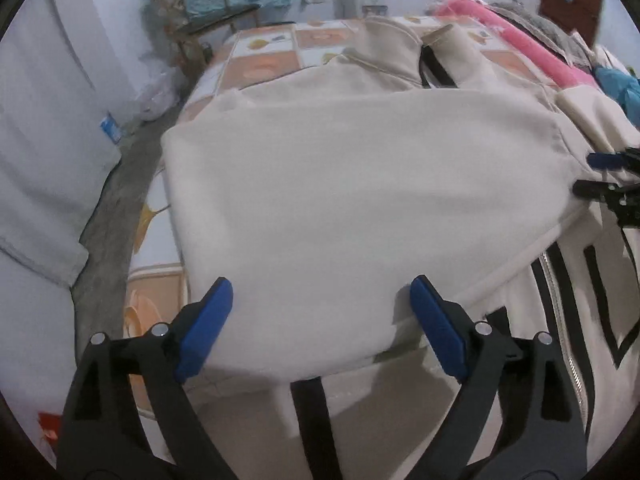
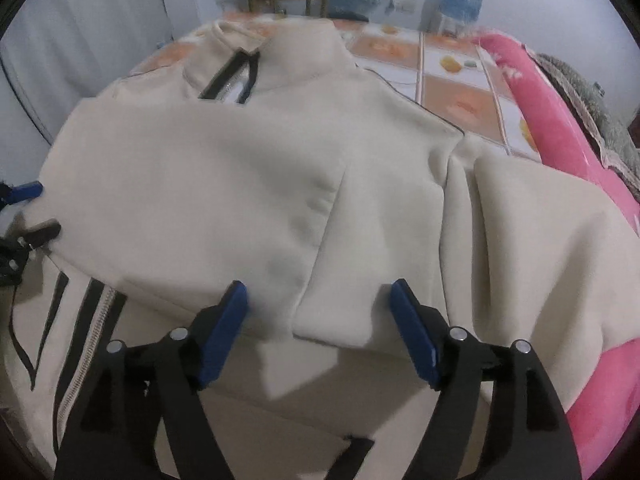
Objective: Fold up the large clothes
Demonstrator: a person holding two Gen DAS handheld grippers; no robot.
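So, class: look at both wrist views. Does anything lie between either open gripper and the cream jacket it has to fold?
Nothing visible does. The left gripper and right gripper both stand open right over the cream jacket, with only its fabric below them. The pink blanket lies off to the side.

Pale bluish walls [image 1: 60, 60] close the room under dim, cool light. A wooden chair [image 1: 208, 8] stands against the far wall, a water dispenser [image 2: 460, 0] with its blue bottle beside it. The grey floor [image 1: 116, 200] runs along a bed covered by an orange-patterned sheet [image 2: 452, 80], with a pink blanket [image 2: 560, 128] along one edge.
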